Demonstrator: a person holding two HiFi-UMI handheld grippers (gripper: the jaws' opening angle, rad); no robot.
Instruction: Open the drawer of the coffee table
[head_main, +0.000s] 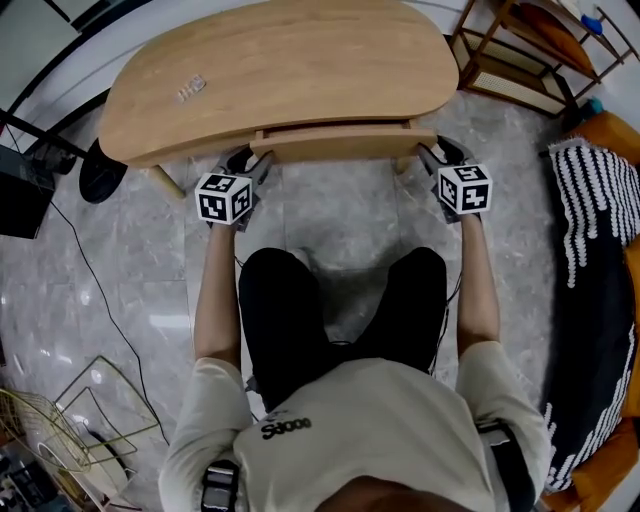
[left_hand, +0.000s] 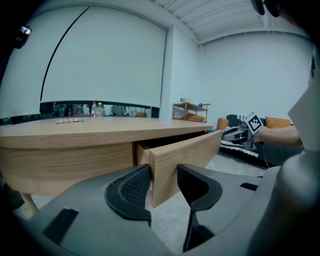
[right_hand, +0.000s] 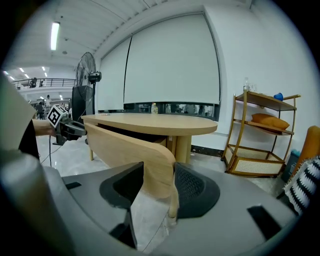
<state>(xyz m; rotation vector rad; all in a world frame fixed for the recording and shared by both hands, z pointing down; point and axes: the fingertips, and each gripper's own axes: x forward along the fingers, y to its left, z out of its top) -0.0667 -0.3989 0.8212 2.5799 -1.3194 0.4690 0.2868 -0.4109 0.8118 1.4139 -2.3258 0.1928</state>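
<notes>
Drawer of desk stands partly out; left gripper and right gripper jaws each clamp one end of its front. Shirt print illegible.

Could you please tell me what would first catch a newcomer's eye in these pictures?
The wooden coffee table with its rounded top fills the upper part of the head view. Its drawer is pulled partly out toward the person. The left claw and the right claw each clamp one end of the drawer front.
</notes>
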